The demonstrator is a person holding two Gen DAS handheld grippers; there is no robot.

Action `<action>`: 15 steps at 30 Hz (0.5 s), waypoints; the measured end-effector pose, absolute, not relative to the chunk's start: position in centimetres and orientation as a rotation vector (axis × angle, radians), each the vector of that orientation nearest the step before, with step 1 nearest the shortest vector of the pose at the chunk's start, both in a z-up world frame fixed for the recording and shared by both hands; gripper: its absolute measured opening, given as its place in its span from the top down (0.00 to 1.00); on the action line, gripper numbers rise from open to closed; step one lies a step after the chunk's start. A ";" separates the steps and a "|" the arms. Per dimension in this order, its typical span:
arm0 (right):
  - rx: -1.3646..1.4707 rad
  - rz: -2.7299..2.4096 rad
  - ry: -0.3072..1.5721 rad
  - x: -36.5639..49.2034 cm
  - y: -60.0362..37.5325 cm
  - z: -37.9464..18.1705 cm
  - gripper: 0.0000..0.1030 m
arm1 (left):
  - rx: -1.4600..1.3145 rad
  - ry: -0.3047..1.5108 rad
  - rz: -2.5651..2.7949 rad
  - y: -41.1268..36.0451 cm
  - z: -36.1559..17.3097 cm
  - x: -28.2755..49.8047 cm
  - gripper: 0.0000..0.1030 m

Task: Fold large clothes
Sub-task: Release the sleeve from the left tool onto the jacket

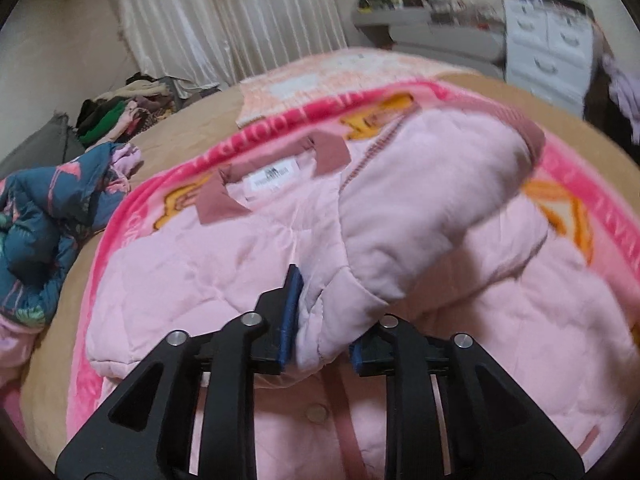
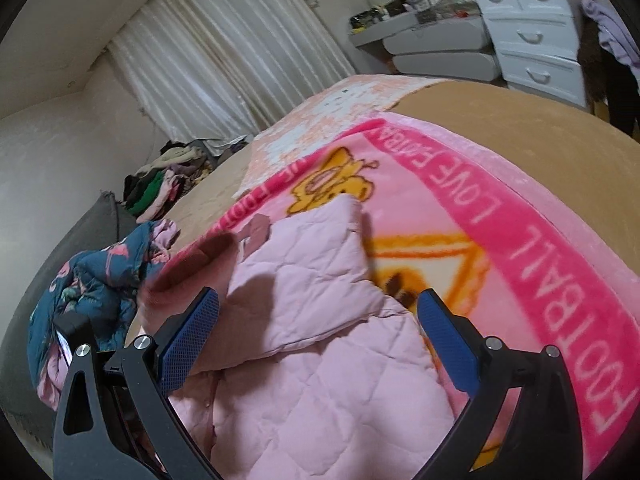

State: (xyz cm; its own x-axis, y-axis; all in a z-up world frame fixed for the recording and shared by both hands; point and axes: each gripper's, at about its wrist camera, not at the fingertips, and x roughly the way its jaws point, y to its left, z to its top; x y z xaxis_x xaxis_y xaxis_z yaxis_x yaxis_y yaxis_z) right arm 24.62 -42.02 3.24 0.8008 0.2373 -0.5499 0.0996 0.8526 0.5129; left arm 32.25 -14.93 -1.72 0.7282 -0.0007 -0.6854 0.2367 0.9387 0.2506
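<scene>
Clearly, the left gripper was closed on a fold of the pink quilted jacket; its blue pads pinched the sleeve cloth, which rose up between them and was carried across the body of the jacket toward the right. The jacket lay spread on a pink cartoon blanket on the bed, with its dusty-rose collar and a white label at the far side. One round button showed near the camera, between the black gripper arms.

The right gripper hovered above the near part of the same jacket with its jaws wide apart, and nothing was between them. In this view a folded part of the jacket lay on top, and the blanket with white letters on a bright pink band stretched away to the right.

At the left of the bed a dark blue patterned garment lay crumpled, and farther away a pile of clothes sat near the white curtain. A white chest of drawers stood at the far right.
</scene>
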 end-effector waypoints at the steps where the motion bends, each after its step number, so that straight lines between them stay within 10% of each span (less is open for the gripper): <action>1: 0.556 0.075 0.651 24.7 -42.1 3.1 0.04 | 0.370 0.748 -0.126 -15.3 -2.2 32.1 0.86; 4: 0.551 0.078 0.666 24.9 -41.8 2.8 0.04 | 0.425 0.764 -0.135 -16.0 -3.4 31.7 0.76; 7: 0.543 0.090 0.681 25.3 -41.3 2.5 0.04 | 0.435 0.795 -0.174 -16.3 -4.0 31.4 0.36; 15: 0.559 0.169 0.763 26.7 -39.1 1.2 0.04 | 0.286 0.896 -0.332 -14.2 -3.2 29.2 0.14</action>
State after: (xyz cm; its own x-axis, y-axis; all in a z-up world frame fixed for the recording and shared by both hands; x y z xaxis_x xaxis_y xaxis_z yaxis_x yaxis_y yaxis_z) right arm 26.66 -39.06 1.16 0.7177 0.3417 -0.6068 0.0527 0.8422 0.5365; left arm 29.16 -14.20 -3.22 0.5797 -0.1623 -0.7985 0.3977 0.9117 0.1034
